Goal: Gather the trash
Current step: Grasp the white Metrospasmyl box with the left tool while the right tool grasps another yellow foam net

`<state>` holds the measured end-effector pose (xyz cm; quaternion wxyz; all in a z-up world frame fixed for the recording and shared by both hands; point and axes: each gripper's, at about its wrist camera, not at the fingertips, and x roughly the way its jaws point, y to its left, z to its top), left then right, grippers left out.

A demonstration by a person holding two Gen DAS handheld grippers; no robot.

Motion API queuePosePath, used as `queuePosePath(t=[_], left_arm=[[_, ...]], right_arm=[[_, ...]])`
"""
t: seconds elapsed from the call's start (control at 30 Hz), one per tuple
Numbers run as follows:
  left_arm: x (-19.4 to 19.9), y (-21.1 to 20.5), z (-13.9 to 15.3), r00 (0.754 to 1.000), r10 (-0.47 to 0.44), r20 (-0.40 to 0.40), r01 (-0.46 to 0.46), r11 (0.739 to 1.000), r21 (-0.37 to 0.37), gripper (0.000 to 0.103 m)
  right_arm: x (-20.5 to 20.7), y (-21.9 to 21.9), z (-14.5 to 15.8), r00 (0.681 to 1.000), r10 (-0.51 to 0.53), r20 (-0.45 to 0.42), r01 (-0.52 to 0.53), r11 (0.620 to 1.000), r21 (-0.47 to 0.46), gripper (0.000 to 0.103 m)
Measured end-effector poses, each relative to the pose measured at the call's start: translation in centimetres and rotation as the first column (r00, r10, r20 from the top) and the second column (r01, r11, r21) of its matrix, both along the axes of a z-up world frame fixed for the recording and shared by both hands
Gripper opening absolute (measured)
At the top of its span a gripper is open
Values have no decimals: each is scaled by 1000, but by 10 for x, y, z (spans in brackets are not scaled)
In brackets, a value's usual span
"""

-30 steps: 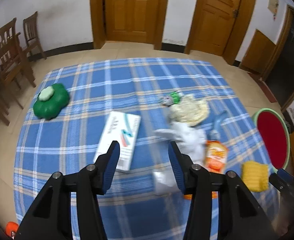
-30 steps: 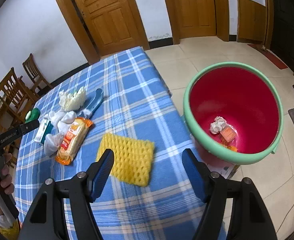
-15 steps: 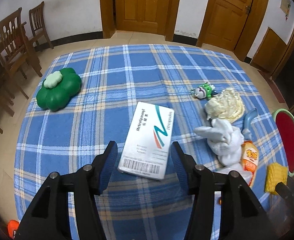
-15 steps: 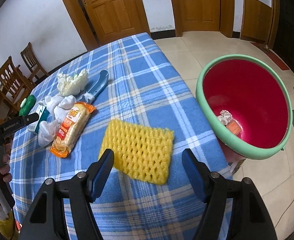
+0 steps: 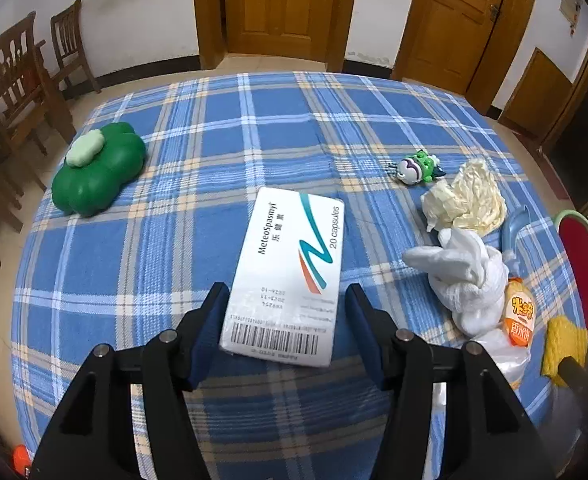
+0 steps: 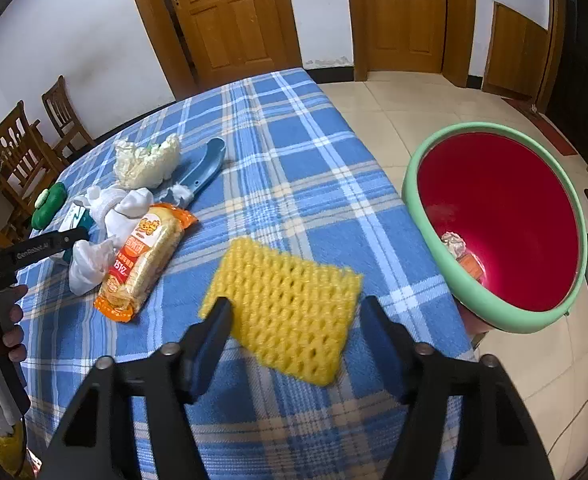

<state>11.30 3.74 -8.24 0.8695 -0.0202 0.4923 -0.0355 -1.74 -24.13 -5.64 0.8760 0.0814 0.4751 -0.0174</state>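
My left gripper (image 5: 286,300) is open, its fingers on either side of the near end of a white medicine box (image 5: 290,276) lying on the blue plaid tablecloth. My right gripper (image 6: 296,312) is open around the near edge of a yellow foam net (image 6: 284,308). A red bin with a green rim (image 6: 494,220) stands beside the table's right edge with some scraps inside. An orange snack packet (image 6: 146,260), white crumpled cloths (image 6: 110,208) and a cream wad (image 6: 146,160) lie to the left.
A green clover-shaped object (image 5: 98,168) sits at the table's left. A small green toy (image 5: 416,166) and a blue scoop (image 6: 202,168) lie on the cloth. Wooden chairs (image 5: 18,92) stand left of the table; doors behind.
My left gripper has moved left and forward so the medicine box now sits between its fingers. My right gripper has advanced onto the yellow foam net; the bin has shifted right in view.
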Motion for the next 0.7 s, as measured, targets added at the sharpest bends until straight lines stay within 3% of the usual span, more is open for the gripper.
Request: queuePosePath(t=[0.1, 0.17, 0.23, 0.4, 0.7], left_arm=[[0, -2, 1, 1000, -2, 2, 2, 1000, -7, 59], [-2, -2, 2, 1000, -14, 6, 14, 999, -31, 51], [-4, -3, 5, 1000, -21, 18, 22, 999, -47, 51], [-13, -5, 14, 998, -28, 50, 30, 998, -54, 51], [-30, -10, 37, 995, -33, 95, 42, 994, -97, 51]], right_arm=[[0, 0, 0, 1000, 12, 4, -12, 1000, 20, 50], [0, 1, 0, 1000, 20, 6, -21, 999, 29, 46], [-1, 1, 1, 1000, 22, 13, -23, 999, 37, 41], [-4, -2, 6, 999, 26, 30, -28, 999, 45, 18], [-12, -6, 19, 997, 27, 75, -31, 998, 52, 13]])
